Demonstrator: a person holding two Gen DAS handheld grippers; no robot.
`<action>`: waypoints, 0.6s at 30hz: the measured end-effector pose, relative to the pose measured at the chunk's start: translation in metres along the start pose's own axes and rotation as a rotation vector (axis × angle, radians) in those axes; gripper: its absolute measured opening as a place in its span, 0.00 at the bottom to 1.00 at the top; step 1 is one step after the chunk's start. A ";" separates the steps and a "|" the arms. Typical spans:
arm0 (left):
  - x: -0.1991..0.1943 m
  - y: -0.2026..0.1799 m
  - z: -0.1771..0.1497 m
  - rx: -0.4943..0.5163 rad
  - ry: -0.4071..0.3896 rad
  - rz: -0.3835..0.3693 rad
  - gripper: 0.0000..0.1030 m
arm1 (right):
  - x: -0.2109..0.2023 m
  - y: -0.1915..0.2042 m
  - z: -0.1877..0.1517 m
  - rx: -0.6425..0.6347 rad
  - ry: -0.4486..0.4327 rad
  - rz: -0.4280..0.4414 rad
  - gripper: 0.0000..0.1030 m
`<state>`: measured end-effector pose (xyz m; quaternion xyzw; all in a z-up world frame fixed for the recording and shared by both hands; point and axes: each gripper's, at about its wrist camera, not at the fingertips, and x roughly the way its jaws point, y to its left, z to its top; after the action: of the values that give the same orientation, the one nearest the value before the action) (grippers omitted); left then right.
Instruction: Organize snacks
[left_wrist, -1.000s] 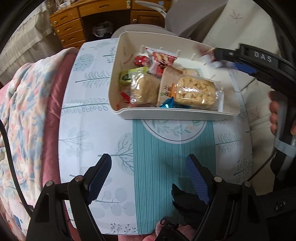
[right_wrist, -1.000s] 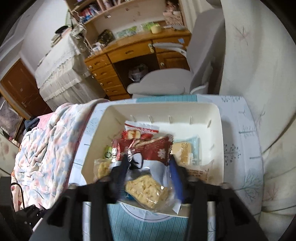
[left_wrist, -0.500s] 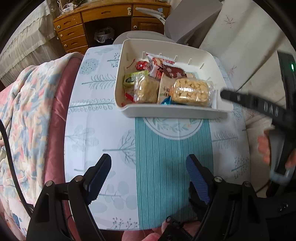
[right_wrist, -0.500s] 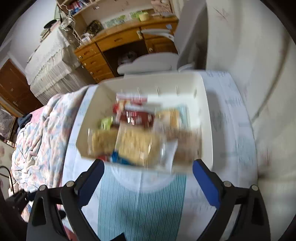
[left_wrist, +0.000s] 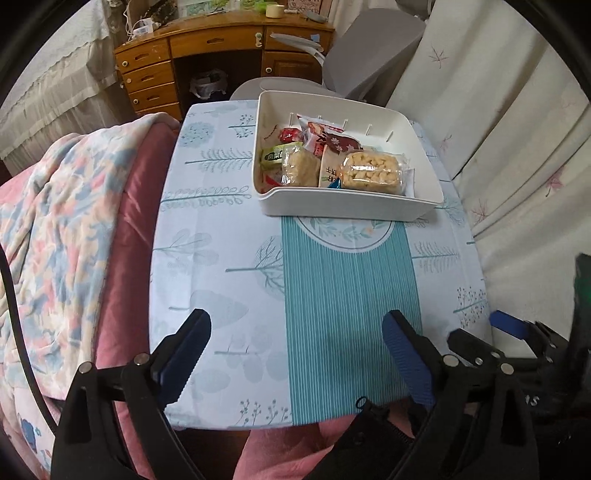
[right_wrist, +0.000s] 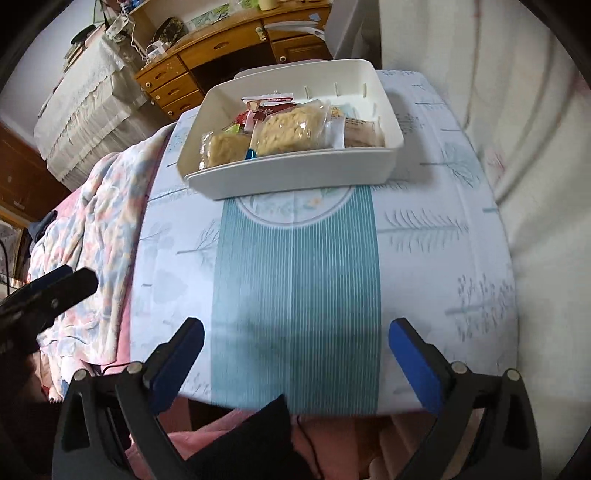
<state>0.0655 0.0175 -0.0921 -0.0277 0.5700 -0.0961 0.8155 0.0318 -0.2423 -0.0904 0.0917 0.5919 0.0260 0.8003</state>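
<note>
A white bin (left_wrist: 343, 206) (right_wrist: 295, 177) stands at the far end of the small table and holds several wrapped snacks. A clear pack of puffed pieces (left_wrist: 371, 172) (right_wrist: 291, 129) lies on top at the front, beside a rice cake pack (left_wrist: 300, 170) (right_wrist: 223, 147). My left gripper (left_wrist: 295, 343) is open and empty above the table's near edge. My right gripper (right_wrist: 295, 347) is open and empty, also at the near edge, well back from the bin. One of its blue fingertips (left_wrist: 508, 326) shows at the right of the left wrist view.
The table wears a pale cloth with a teal striped runner (left_wrist: 347, 280) (right_wrist: 295, 273). A floral quilt (left_wrist: 55, 229) lies to the left. White curtains (left_wrist: 517, 129) hang on the right. A grey chair (left_wrist: 365, 62) and a wooden desk (left_wrist: 207, 48) stand behind.
My right gripper has let go of the puffed snack pack in the bin, opened, and pulled back to the near table edge. The left gripper has drawn back a little.
</note>
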 end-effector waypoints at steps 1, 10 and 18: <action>-0.006 -0.001 -0.002 0.000 -0.010 0.003 0.93 | -0.011 0.002 -0.005 -0.003 -0.017 -0.010 0.98; -0.056 -0.030 -0.008 -0.040 -0.150 0.066 0.99 | -0.079 0.006 -0.003 -0.045 -0.112 0.005 0.98; -0.081 -0.046 -0.016 -0.079 -0.245 0.141 0.99 | -0.102 -0.001 0.001 -0.029 -0.209 0.008 0.99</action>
<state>0.0183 -0.0111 -0.0160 -0.0310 0.4700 -0.0120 0.8821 0.0019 -0.2585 0.0059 0.0846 0.5043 0.0280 0.8589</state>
